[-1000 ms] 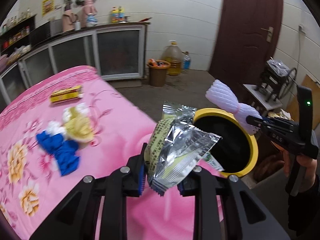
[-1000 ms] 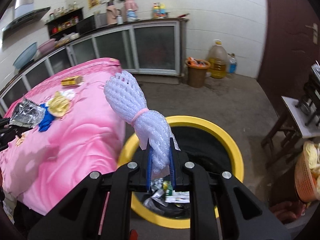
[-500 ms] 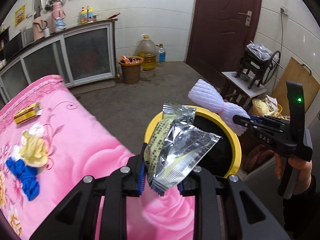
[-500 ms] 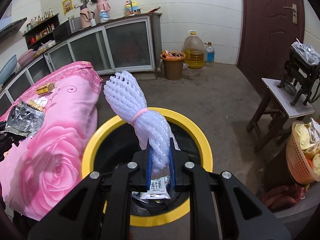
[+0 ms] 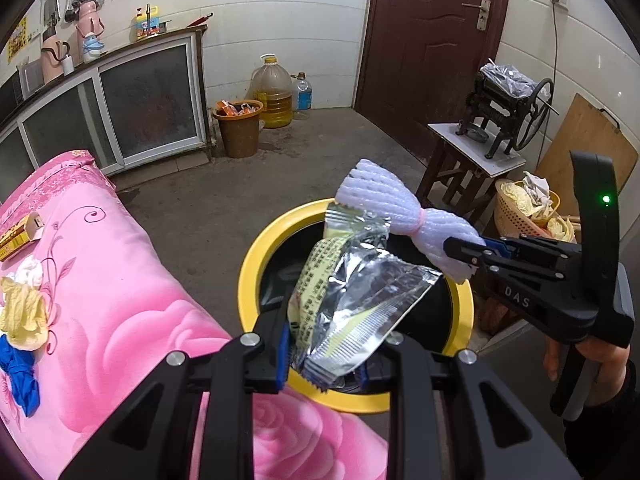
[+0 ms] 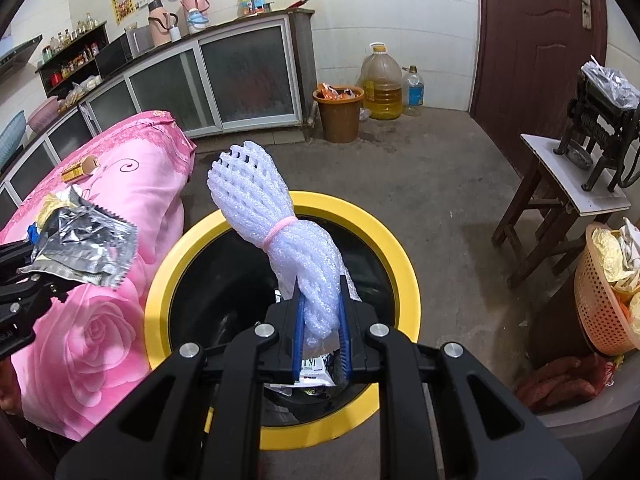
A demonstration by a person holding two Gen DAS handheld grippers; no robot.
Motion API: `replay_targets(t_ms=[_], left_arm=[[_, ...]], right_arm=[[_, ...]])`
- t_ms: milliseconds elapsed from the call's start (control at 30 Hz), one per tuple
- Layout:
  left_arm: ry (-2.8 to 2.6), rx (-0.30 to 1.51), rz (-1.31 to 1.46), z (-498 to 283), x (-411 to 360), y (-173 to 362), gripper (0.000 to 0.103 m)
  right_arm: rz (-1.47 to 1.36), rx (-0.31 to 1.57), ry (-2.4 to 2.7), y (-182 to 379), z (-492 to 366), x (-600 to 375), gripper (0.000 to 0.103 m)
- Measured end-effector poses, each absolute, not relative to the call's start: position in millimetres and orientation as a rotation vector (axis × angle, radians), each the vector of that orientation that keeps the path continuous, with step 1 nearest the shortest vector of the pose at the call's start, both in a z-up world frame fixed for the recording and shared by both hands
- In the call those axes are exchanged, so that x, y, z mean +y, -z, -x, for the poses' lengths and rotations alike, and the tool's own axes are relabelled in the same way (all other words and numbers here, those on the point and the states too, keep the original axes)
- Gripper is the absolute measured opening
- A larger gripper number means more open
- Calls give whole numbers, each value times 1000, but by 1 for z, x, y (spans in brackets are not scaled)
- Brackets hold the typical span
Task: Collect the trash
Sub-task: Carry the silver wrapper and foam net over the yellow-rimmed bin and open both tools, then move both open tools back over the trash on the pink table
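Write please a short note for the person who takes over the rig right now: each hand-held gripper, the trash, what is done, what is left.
Left hand-held gripper: shut on a foil wrapper, held above the near rim of the yellow bin.
Right hand-held gripper: shut on a white foam net, held over the bin opening.
Done: some wrappers already lie inside the bin.
Left: release both pieces, then collect the yellow box, the crumpled yellow paper and the blue scrap from the pink cloth.
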State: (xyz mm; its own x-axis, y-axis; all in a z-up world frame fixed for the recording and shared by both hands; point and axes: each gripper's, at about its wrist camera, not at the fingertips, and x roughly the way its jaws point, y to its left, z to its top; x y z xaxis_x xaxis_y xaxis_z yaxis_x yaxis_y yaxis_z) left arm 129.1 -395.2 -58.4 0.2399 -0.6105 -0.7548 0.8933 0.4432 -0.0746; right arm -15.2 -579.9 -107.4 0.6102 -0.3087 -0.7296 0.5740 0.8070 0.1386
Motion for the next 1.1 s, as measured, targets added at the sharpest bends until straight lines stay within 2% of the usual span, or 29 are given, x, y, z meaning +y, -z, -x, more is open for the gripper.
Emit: replay_targets(t_ms=[500, 533, 567, 600, 633, 667, 733, 767, 867, 933, 1100], left_arm=[[1078, 853, -413, -130, -422, 80, 23], [1074, 854, -403, -131, -422, 80, 27], [1066, 853, -393, -132, -420, 79, 33], [1063, 855, -382, -134, -419, 79, 45], [1058, 856, -360, -137, -415, 77, 53], [1056, 859, -349, -139, -413, 77, 56], [1038, 861, -322, -143, -407, 74, 76], [1023, 856, -307, -145, -403, 72, 79], [1007, 847, -291, -149, -395, 68, 81], [988, 832, -283, -150, -389, 64, 88], [991, 812, -263, -152, -380, 54, 89]], right_arm=[[-418, 799, 538, 120, 6, -592, 18], [-423, 800, 544, 120, 6, -593, 19], [-425, 806, 553, 121, 6, -594, 26], [-430, 807, 562, 121, 6, -596, 35], [-439, 800, 573, 120, 8, -597, 40], [-440, 797, 583, 120, 10, -599, 46], [-434, 794, 601, 119, 13, -601, 46], [-438, 793, 607, 118, 14, -603, 47], [-451, 792, 605, 117, 17, -604, 47], [-449, 792, 603, 115, 17, -602, 47], [-447, 777, 588, 107, 15, -595, 47]])
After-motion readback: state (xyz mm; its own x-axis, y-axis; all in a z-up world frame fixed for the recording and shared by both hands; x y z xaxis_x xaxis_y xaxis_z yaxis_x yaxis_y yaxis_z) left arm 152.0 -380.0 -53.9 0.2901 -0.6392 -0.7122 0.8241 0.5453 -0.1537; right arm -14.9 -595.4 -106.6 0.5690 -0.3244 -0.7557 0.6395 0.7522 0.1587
